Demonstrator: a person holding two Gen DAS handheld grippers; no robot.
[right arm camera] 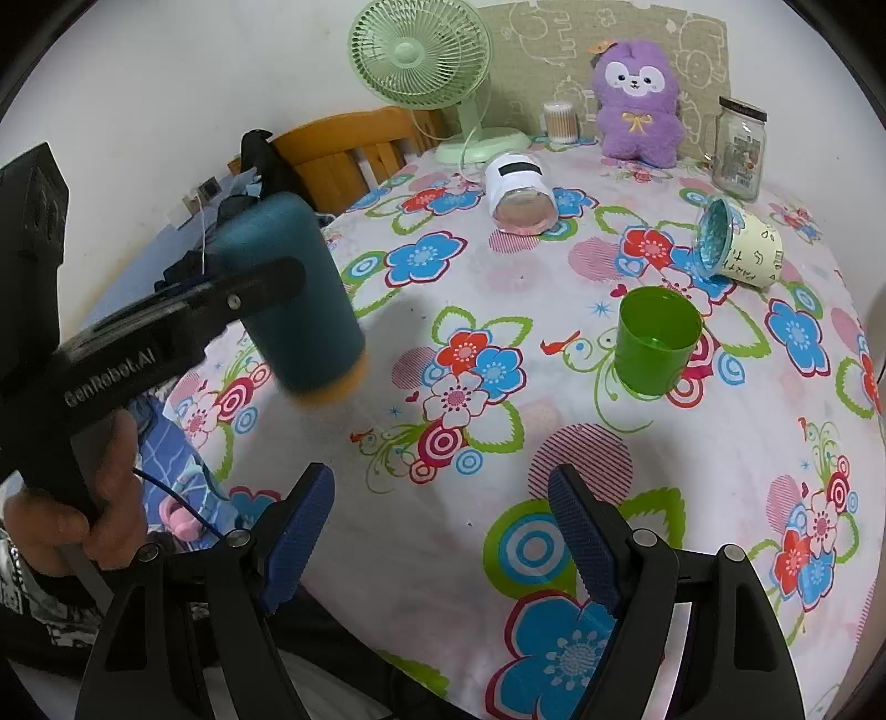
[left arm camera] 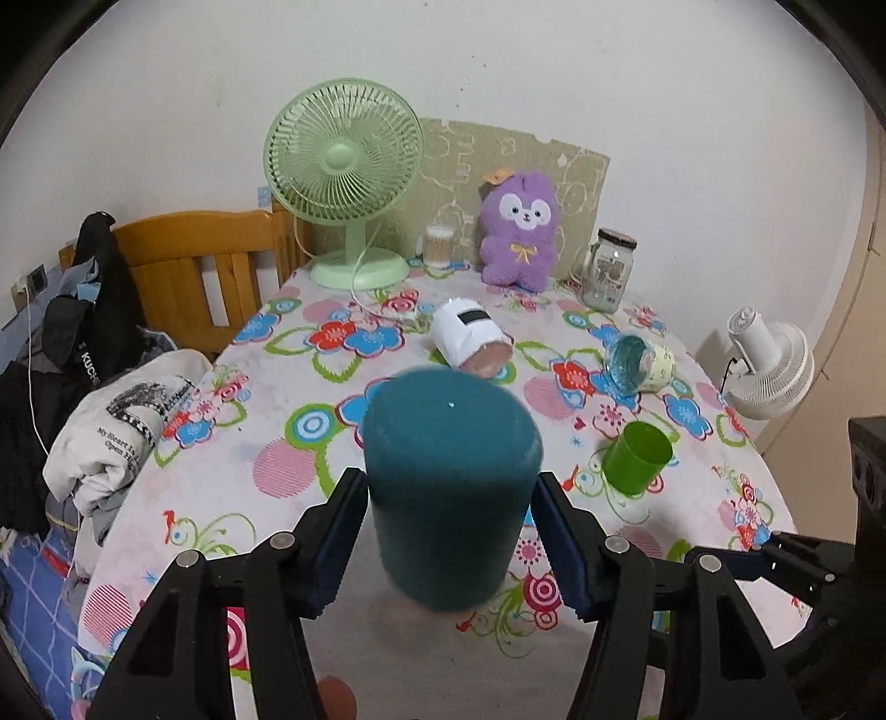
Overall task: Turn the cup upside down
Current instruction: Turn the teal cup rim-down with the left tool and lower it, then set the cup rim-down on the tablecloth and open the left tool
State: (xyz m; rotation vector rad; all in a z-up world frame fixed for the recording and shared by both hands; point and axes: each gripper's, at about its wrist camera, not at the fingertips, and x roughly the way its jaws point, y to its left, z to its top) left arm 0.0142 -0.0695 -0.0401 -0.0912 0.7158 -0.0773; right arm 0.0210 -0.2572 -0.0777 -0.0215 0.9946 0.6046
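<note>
Floral cloth covers the counter (right arm camera: 498, 531), with a fan (right arm camera: 421, 50) and plush (right arm camera: 637, 83) along the wall at 12 o'clock; the left hand-held gripper (left arm camera: 451, 531) is clenched on the teal cup (left arm camera: 451, 493), lifted off the counter at 9 o'clock in the right view; its long axis tilts, closed end up toward 11 o'clock, orange rim down toward 5 o'clock, so the flip looks nearly done; setting it down remains; the right hand-held gripper (right arm camera: 443, 531) hangs released, empty.
</note>
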